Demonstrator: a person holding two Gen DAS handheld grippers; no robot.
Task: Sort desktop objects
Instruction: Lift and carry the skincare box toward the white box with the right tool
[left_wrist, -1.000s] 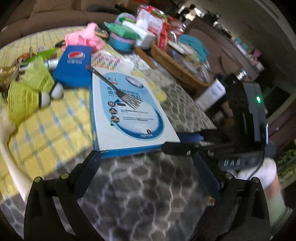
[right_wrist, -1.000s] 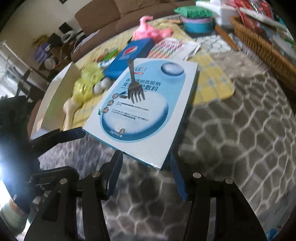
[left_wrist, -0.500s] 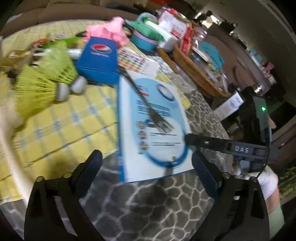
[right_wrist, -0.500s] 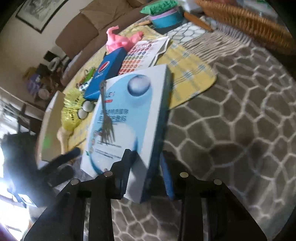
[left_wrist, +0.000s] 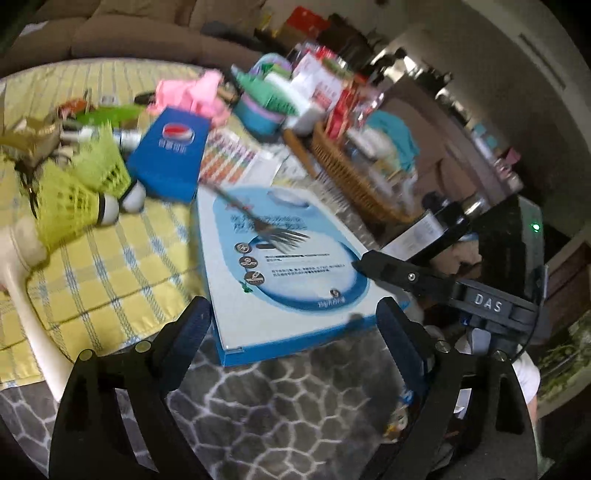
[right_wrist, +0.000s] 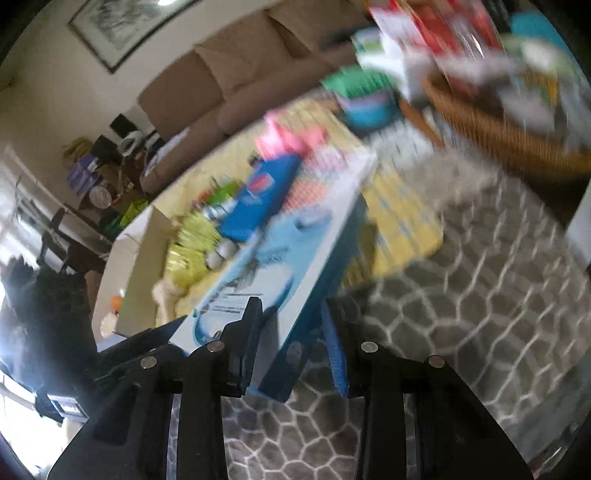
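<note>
Left gripper (left_wrist: 291, 325): jaws wide apart, empty, straddling the box's near edge.
Right gripper (right_wrist: 291, 339): clamped on the flat blue box's (left_wrist: 280, 269) corner, tilting it off the grey patterned table (left_wrist: 280, 413).
Fork (left_wrist: 266, 225): lying on the box's face.
Beyond: Pepsi box (left_wrist: 168, 155), green shuttlecocks (left_wrist: 70, 203), wicker basket (left_wrist: 351, 177).

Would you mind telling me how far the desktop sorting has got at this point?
Nothing looks sorted yet. In hand: the right gripper clamps the light-blue flat box, tilting it up with a fork lying on top; the left gripper is open. Left: shuttlecocks, dark-blue box, pink item.
</note>
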